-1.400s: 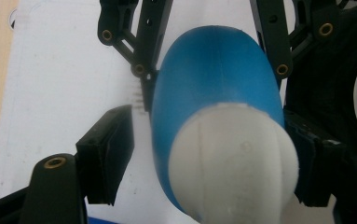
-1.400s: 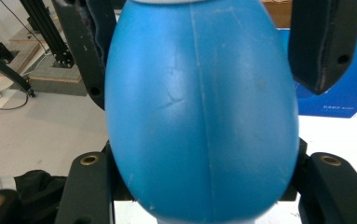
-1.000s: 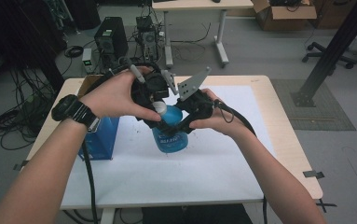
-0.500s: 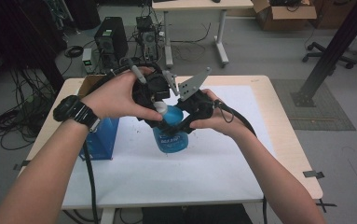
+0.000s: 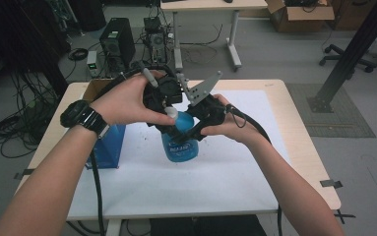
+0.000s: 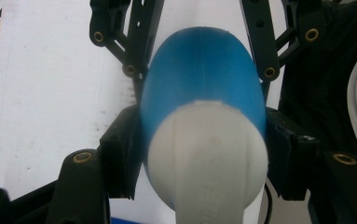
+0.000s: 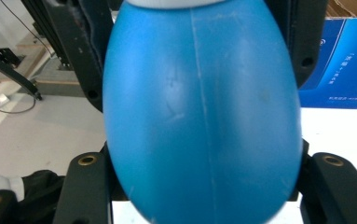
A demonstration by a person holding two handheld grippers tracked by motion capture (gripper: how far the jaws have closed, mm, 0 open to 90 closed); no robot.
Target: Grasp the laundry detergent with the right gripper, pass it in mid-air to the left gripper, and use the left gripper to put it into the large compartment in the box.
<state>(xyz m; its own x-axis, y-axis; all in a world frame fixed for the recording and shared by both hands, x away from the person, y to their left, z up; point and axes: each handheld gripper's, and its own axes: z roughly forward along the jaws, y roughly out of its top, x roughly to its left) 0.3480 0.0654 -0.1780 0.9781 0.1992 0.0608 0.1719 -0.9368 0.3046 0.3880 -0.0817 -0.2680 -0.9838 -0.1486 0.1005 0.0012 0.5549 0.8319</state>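
Claws meet over one thing: the left claw (image 5: pixel 169 115), its jaws just closed, clamps the white cap end of a blue egg-shaped plastic bottle (image 5: pixel 180 140), while the right claw (image 5: pixel 198 129) pinches its blue body. Below them lies the white-topped desk (image 5: pixel 235 172); left of the left claw stands a blue carton (image 5: pixel 108 147).

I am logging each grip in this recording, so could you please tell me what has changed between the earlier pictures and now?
The left gripper has just been closing its jaws, and they now clamp the white cap of the blue bottle. The right gripper holds the bottle's body as before. Both hands, the bottle and the blue box on the table have kept their places.
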